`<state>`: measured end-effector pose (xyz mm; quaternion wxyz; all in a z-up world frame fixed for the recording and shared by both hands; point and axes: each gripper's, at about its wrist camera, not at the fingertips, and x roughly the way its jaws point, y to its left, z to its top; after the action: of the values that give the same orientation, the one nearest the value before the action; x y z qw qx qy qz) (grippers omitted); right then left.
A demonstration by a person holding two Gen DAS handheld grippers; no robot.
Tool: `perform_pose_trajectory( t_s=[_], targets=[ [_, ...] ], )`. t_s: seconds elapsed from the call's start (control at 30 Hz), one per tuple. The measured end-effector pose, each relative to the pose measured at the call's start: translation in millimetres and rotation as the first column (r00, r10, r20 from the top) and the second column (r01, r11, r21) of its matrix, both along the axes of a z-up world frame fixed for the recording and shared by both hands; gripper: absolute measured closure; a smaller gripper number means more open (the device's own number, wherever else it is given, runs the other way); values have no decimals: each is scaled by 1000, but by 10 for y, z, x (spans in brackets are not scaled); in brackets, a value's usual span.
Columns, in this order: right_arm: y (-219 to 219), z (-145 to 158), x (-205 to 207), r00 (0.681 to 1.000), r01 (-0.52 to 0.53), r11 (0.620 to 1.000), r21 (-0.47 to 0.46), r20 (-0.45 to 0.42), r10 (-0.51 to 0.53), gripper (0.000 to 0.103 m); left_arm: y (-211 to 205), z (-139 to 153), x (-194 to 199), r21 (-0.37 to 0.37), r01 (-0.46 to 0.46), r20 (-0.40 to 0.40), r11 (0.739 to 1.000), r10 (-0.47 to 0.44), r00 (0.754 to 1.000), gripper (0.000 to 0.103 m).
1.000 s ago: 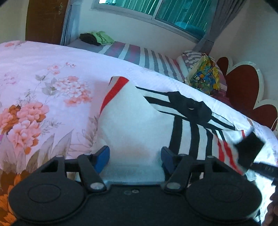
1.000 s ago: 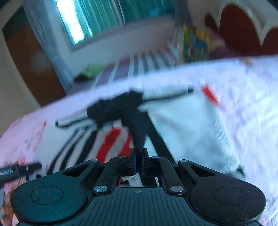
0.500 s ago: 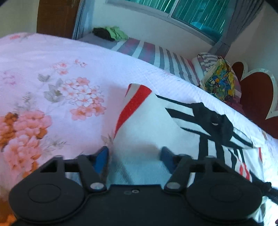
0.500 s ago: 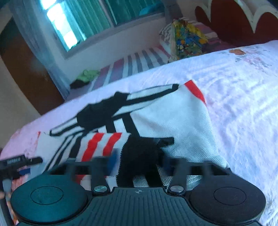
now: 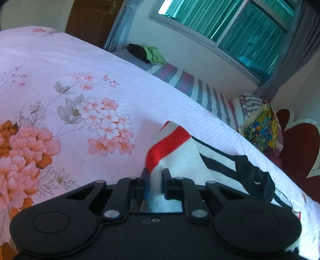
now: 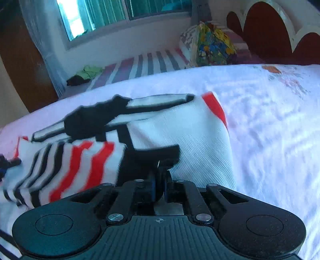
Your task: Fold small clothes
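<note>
A small white garment [image 5: 180, 160] with red and black stripes lies on the pink floral bedspread [image 5: 80, 84]. My left gripper [image 5: 155, 176] is shut on its white edge just below the red band. In the right wrist view the same garment [image 6: 180, 130] lies partly folded, with a striped part [image 6: 80, 160] lapped over it. My right gripper [image 6: 160, 176] is shut on a black band of the garment at its near edge. The left gripper's tip [image 6: 8, 163] shows at the far left of that view.
A second bed with a striped sheet [image 5: 190, 86] stands under the window. A dark and green clothes pile [image 5: 148, 53] lies on it, and a colourful pillow [image 5: 262, 128] by the red heart-shaped headboard [image 5: 300, 152]. A brown door [image 5: 90, 18] is at the back left.
Both grippers were open around the cloth half a second ago and have now closed on it. The left gripper has shifted left along the edge to the red band.
</note>
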<state>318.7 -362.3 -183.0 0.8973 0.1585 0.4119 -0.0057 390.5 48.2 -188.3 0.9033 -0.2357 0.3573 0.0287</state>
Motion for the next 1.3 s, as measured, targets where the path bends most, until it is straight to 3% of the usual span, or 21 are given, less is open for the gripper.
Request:
perform_pose_trajectory(
  t_s=[0.17,0.27,0.37,0.47,0.53,0.57,0.67,0.77,0.87,0.97,1.1,1.17,1.2,1.23,1.3],
  targets=[
    [-195,224,-193,994,90,996,-7,60,-89,95,-17,285,-241,53,16,75,998,-20,997,93],
    [-117,403,-195,991,48,999,18,124,-50,95,-181,461,-253,103,115,116,988,-127,985,93],
    [85,413,-14,991,-50,998,28,122,47,95,-363,398,6,120,197,55,973,-204,977,82],
    [214,206,177,996,-83,996,15,44,82,95,-276,190,285,109,115,-15,987,-114,993,83],
    [188,32,253,997,-76,997,-14,-19,76,95,-97,63,391,76,31,-32,997,-28,999,92],
    [152,3,237,997,-77,997,0,1,77,96,-25,37,415,53,1,-32,999,0,999,99],
    [112,50,249,997,-75,997,15,-20,75,95,3,89,415,52,-3,-52,999,6,999,100],
    [166,204,102,994,-112,994,-2,9,112,94,-75,312,156,72,46,-13,996,-45,999,80],
    [276,359,-131,985,-169,985,11,42,169,93,-236,513,-239,98,154,20,983,-156,988,81],
    [491,425,-327,973,-230,972,53,44,228,93,-441,558,-625,102,241,-2,965,-242,970,77],
    [852,363,-528,943,-333,942,37,8,333,93,-769,405,-1096,163,367,-50,916,-364,930,65],
    [943,237,-593,929,-369,930,6,-33,369,93,-810,233,-1215,172,390,-108,904,-377,920,65],
    [932,167,-650,927,-373,927,-30,-52,372,93,-762,137,-1283,183,385,-119,904,-369,922,70],
    [871,116,-717,927,-375,925,-61,-56,371,93,-693,102,-1375,215,387,-82,897,-378,922,70],
    [649,75,-871,931,-366,926,-92,-45,363,93,-560,89,-1504,282,398,-90,873,-388,917,72]
  ],
)
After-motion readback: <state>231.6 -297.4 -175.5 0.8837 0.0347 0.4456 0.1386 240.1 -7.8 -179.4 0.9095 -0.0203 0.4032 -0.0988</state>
